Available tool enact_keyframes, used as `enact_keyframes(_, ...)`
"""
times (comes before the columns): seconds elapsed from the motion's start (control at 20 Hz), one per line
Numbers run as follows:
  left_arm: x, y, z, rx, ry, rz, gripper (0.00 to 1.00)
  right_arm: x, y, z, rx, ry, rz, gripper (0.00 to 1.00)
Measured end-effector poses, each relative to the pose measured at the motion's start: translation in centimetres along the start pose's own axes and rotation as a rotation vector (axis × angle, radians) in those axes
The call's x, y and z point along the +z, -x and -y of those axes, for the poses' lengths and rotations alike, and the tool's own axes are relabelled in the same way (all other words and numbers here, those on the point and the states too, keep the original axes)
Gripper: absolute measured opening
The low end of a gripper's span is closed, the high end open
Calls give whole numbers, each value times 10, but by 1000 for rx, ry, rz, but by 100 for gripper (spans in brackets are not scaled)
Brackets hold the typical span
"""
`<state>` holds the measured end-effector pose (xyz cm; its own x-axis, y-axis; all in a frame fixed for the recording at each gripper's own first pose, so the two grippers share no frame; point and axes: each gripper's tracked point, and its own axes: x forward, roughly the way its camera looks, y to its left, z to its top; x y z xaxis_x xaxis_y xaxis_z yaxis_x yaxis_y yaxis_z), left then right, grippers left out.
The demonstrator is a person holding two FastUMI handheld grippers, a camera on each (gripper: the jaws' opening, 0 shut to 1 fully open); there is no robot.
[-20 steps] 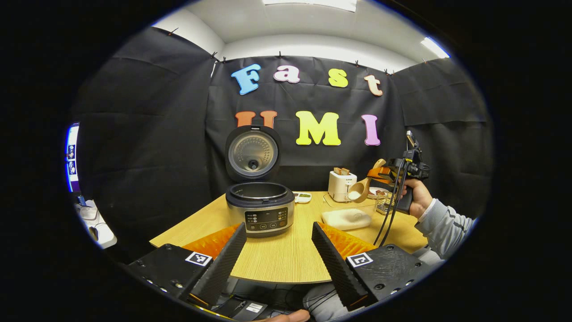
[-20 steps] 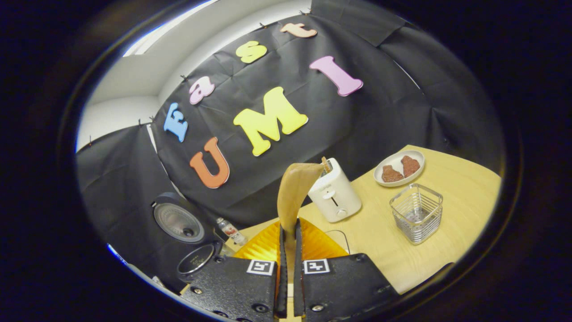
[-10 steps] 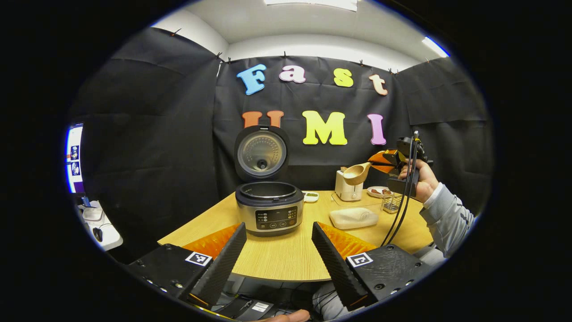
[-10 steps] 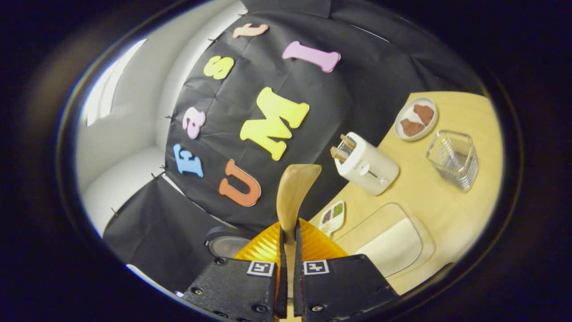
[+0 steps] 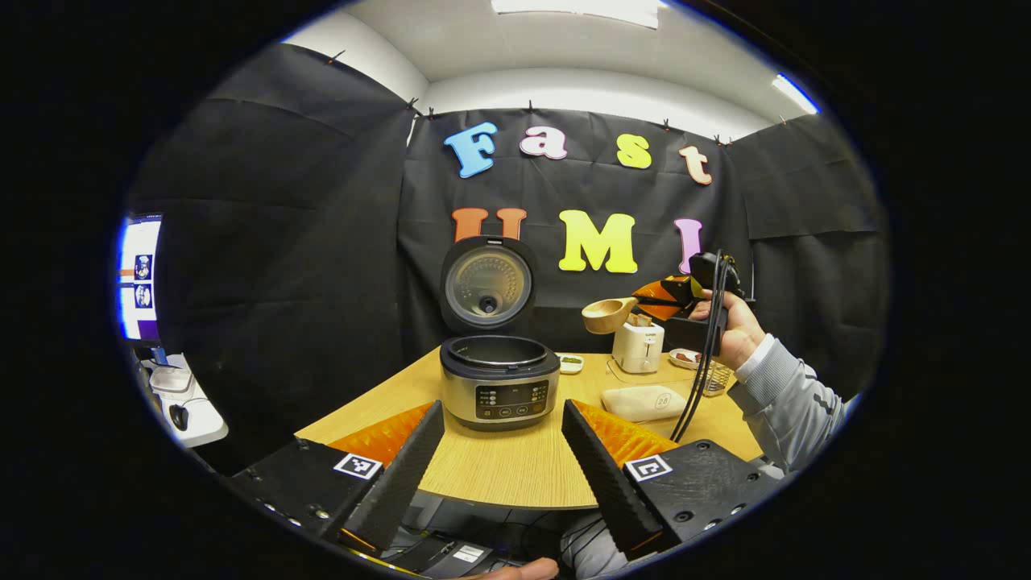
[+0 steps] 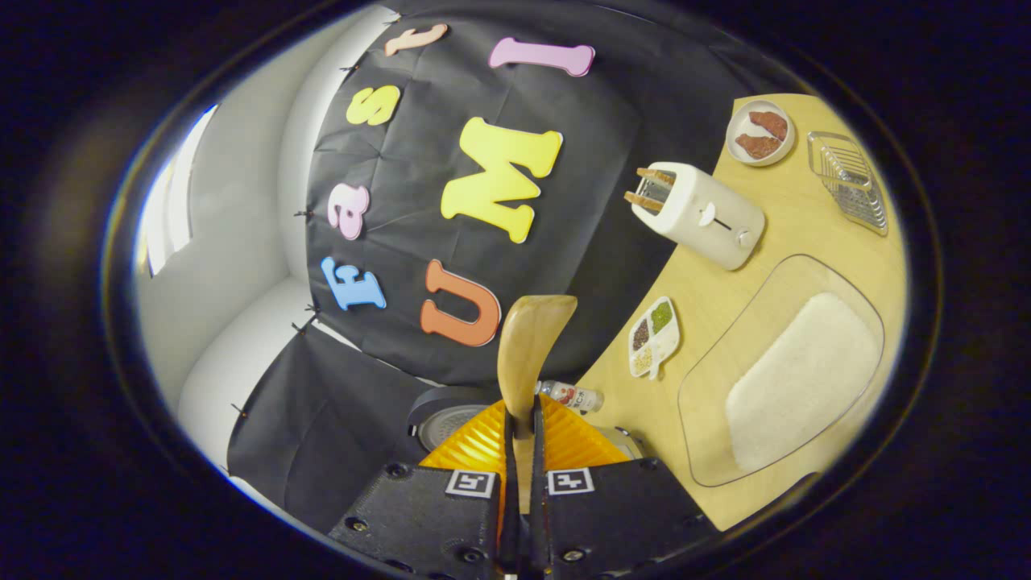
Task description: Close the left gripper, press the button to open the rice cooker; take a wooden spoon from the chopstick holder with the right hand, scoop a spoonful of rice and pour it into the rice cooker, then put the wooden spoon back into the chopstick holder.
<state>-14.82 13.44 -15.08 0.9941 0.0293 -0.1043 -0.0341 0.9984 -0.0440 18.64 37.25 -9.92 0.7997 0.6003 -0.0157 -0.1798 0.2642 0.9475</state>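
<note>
The rice cooker (image 5: 499, 385) stands on the wooden table with its lid (image 5: 489, 283) raised upright. My left gripper (image 5: 501, 417) is open, low at the table's near edge, its fingers framing the cooker. My right gripper (image 5: 672, 294) hovers high to the right of the cooker, shut on the handle of the wooden spoon (image 5: 610, 314), whose bowl points toward the cooker; what it holds is hidden. In the right gripper view, my right gripper (image 6: 522, 419) grips the spoon (image 6: 527, 346), with the lid (image 6: 447, 419) below. The wire chopstick holder (image 6: 850, 189) stands at the far right.
A clear tray of white rice (image 6: 797, 379) lies right of the cooker. Behind it are a white toaster (image 6: 701, 213), a plate with brown pieces (image 6: 757, 133), a small divided dish (image 6: 654, 334) and a bottle (image 6: 568, 395). A grey sleeve (image 5: 793, 395) reaches in.
My right gripper carried the spoon up and left toward the cooker, rolling as it went. The left gripper drew back a little and stayed open.
</note>
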Motion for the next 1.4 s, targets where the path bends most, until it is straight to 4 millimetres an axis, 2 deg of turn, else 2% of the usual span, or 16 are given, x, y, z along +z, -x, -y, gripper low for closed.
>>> enact_keyframes(0.3, 6, 11, -4, 13, -8, 17, 95, -39, -40, -38, 6, 74, 7, 10)
enact_keyframes(0.4, 12, 14, -13, 38, -33, 29, 94, -54, -51, -44, -13, 109, 16, 10)
enact_keyframes(0.6, 18, 23, -17, 47, -49, 45, 94, -86, -69, -55, -29, 184, 10, 10)
enact_keyframes(0.9, 20, 28, -28, 45, -19, 61, 94, -121, -91, -63, -65, 376, -4, 11)
enact_keyframes(1.2, 14, 29, -44, 61, 18, 61, 95, -139, -105, -72, -70, 597, -4, 10)
enact_keyframes(1.4, 14, 30, -45, 66, 22, 60, 94, -149, -110, -74, -70, 717, -17, 10)
